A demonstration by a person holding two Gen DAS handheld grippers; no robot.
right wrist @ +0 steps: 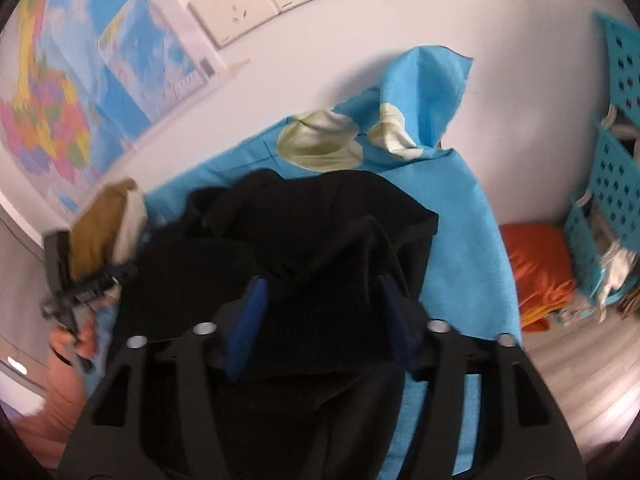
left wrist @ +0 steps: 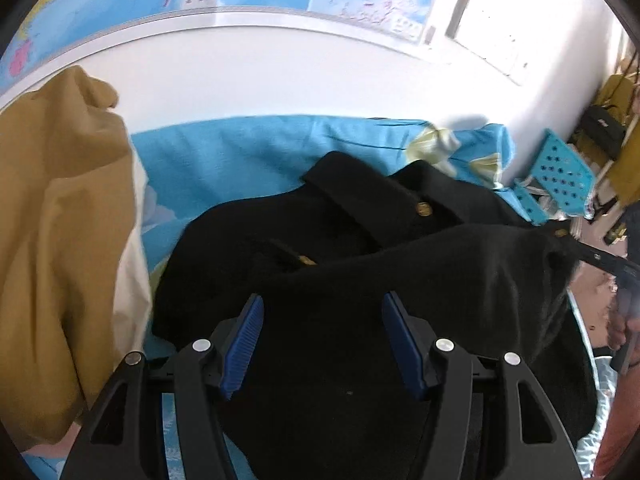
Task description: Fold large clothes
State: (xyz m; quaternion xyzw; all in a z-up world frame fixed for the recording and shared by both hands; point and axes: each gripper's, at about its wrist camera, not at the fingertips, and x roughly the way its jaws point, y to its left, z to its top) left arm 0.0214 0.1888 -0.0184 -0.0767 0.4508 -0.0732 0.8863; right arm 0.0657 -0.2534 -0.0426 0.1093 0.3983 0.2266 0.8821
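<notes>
A black coat [left wrist: 360, 240] with gold buttons lies crumpled on a blue bed sheet [left wrist: 240, 152]. My left gripper [left wrist: 324, 320] hovers over the coat's near part, jaws apart, with nothing pinched between its blue pads. In the right wrist view the same coat [right wrist: 320, 220] is bunched up, and a fold of it rises between the spread fingers of my right gripper [right wrist: 322, 304]; the pads stand apart and do not press on it. The right-hand pad is partly covered by cloth. The left gripper [right wrist: 68, 276] and a hand show at the left edge.
A mustard-yellow garment [left wrist: 60, 240] is heaped on the left of the bed. A teal perforated rack [right wrist: 616, 184] stands to the right, with an orange cloth [right wrist: 536, 264] on the floor beside it. A white wall with a map [right wrist: 60, 120] and sockets [right wrist: 248, 4] is behind.
</notes>
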